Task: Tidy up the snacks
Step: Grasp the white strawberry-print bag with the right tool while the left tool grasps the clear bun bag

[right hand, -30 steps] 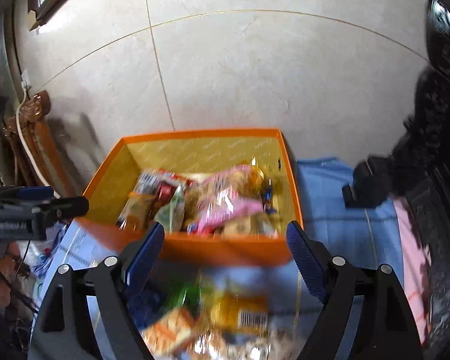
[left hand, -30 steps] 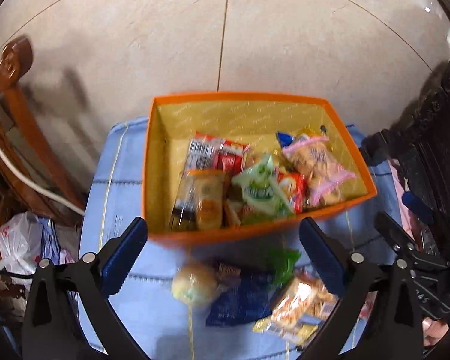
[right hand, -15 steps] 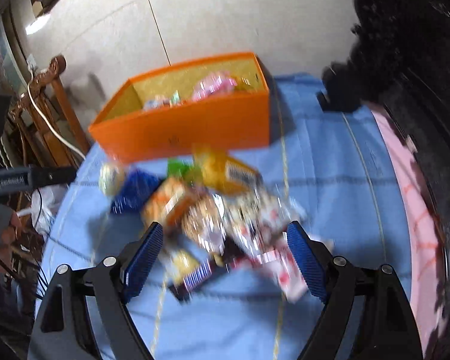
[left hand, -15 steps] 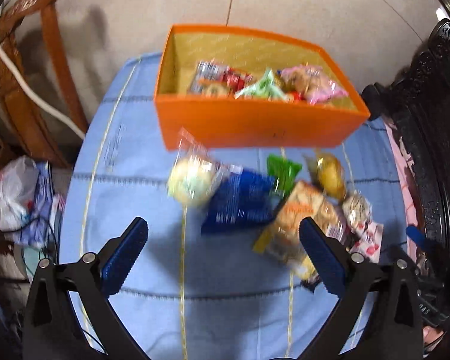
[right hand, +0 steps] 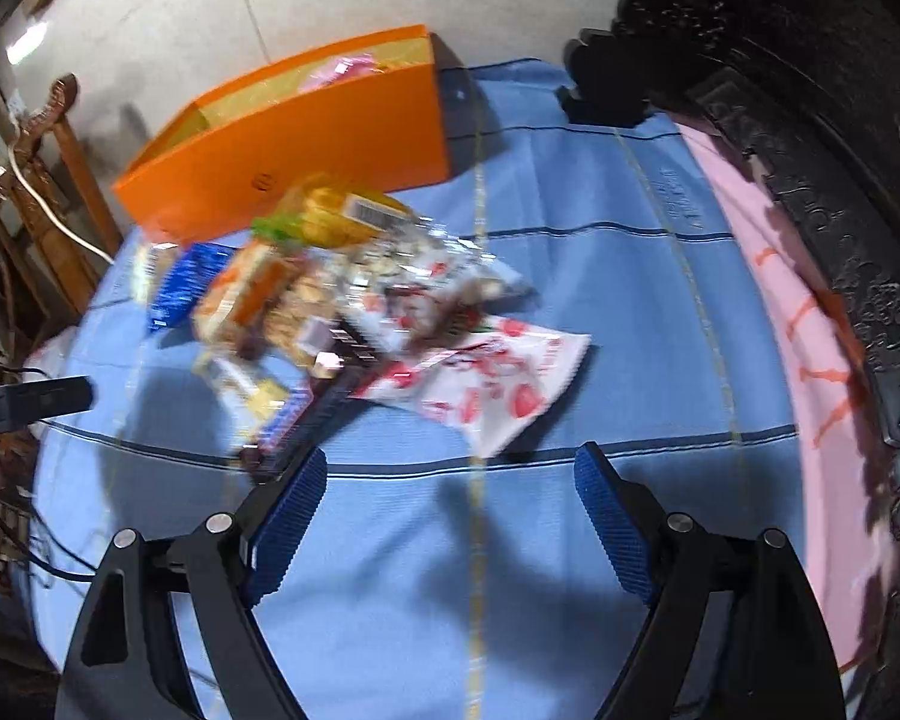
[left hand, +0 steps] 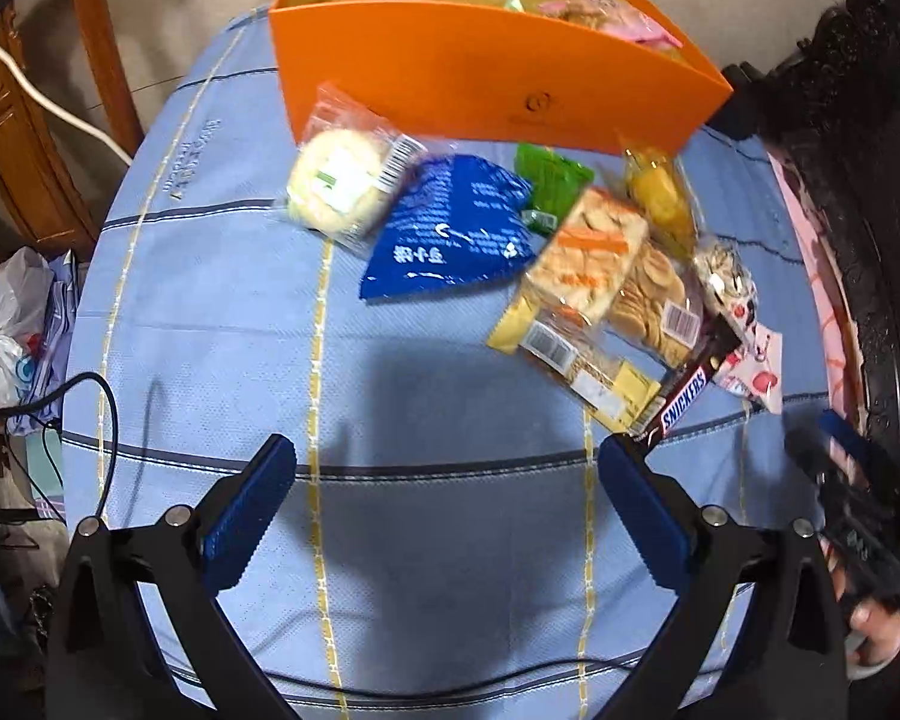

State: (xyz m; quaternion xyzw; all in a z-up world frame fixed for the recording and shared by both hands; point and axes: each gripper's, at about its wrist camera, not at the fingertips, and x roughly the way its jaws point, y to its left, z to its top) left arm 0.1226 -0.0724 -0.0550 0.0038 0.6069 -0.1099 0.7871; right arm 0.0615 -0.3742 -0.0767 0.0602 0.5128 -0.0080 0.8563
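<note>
Blue checked cloth covers the surface (left hand: 222, 324) in front of you, with pale floor tiles beyond and dark carved furniture along your right. At the far edge stands the orange box (left hand: 480, 78), already holding several packets. Loose snacks lie in a heap just before its near wall: a round pale bun in clear wrap (left hand: 342, 180), a blue packet (left hand: 450, 234) touching it, a green packet (left hand: 549, 183), a yellow packet (left hand: 660, 192), two overlapping cracker packs (left hand: 594, 276), a Snickers bar (left hand: 684, 396) and a white packet with red print (right hand: 498, 378).

Your left gripper (left hand: 444, 504) is spread wide and carries nothing, above bare cloth on the near side of the heap. Your right gripper (right hand: 450, 510) is likewise released and empty, with the white-and-red packet just ahead of its fingers.

Picking is likely the step in hand. Take pieces from the edge of the heap first: the bun on the left for your left gripper, the white-and-red packet for your right. Pinch at a crimped seam or a firm corner, not across the crackers, which may crush. Lift each clear of its neighbours before you carry it over the box wall, so that nothing is dragged along.
</note>
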